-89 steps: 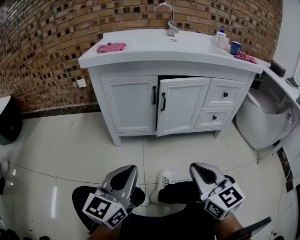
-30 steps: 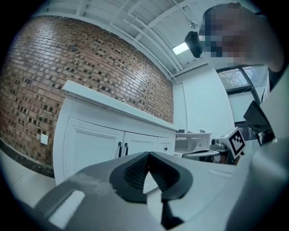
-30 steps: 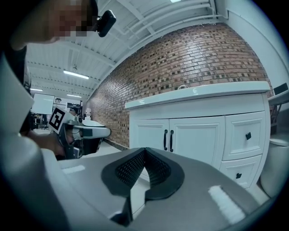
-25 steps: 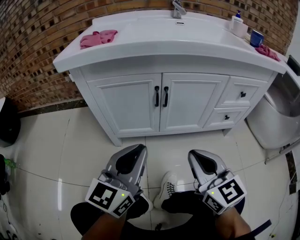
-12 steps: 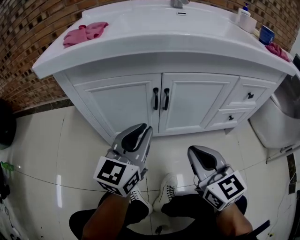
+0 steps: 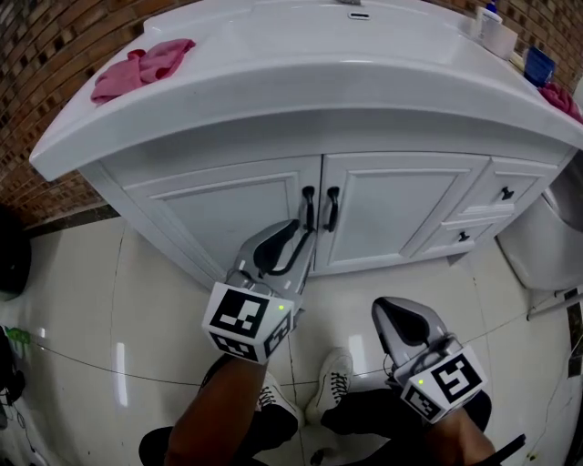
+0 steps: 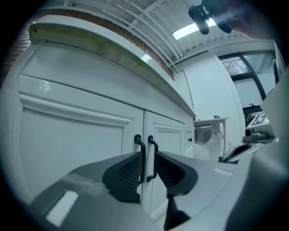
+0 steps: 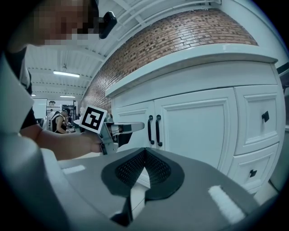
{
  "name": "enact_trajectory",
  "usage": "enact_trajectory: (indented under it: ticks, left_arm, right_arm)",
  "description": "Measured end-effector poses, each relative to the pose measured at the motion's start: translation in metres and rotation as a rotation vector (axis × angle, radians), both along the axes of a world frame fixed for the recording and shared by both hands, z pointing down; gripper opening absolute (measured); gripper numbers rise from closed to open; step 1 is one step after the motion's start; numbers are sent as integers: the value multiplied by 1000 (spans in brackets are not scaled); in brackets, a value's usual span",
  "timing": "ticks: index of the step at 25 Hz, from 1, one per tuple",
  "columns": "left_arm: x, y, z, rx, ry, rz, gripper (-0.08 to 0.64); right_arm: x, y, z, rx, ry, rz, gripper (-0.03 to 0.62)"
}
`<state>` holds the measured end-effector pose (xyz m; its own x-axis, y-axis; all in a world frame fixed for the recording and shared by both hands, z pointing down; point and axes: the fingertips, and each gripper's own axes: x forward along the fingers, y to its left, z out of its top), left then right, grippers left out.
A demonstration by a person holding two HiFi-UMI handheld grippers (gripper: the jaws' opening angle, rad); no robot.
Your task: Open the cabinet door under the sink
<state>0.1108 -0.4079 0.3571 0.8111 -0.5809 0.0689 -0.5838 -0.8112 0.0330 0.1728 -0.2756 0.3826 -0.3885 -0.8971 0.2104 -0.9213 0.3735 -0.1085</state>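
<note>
Whereas a second ago it was held low over the floor (image 6: 155, 300) with its jaws nearly together, the left gripper (image 6: 303, 235) has now been brought up to the cabinet (image 6: 228, 161). Its jaws are apart and opening, with nothing pressed by the pads (image 7: 129, 173). The right gripper (image 6: 387, 309) is kept lower, above the floor, and its jaws are closed together on nothing. The doors (image 6: 223, 218) under the sink (image 6: 301, 82) are both shut; some seconds earlier the right one stood ajar. The cabinet is also seen from closer than before.

Counted from near to far:
- two shoes (image 6: 335, 382)
- two grippers
- two doors
- two black handles (image 6: 309, 206), side by side where the doors meet
- two drawers (image 6: 524, 180) to the right, each with one knob (image 6: 506, 193)
- on the sink, two pink cloths (image 6: 141, 62), one at either end, one cup (image 6: 539, 64) and one bottle (image 6: 492, 25)

Only in the head view is the top of the sink shown, with what lies on it. Only in the left gripper view are both handles framed in the gap between the jaws, beyond the tips. Only in the right gripper view is the left gripper shown from the side, held by a hand (image 8: 91, 143), its tips just short of the handles. A person (image 8: 58, 121) far off in the room is also seen there. A brick wall (image 8: 189, 29) is shown above the sink.
</note>
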Motion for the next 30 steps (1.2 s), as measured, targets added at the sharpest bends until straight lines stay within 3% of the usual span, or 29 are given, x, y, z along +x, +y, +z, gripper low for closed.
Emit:
enact_trajectory:
  ticks: [11,16,30]
  left_arm:
    - [20,-27,16,-20,-8,1,110]
    - [23,-29,15,-14,-7,-18,51]
    - [16,-10,16,-10,-21,-27,39]
  right_arm:
    - [14,-7,12,-38,-24,14,6]
    - [21,-4,13,-44,-23,27,6]
    - [19,13,3,-32,-32,31,6]
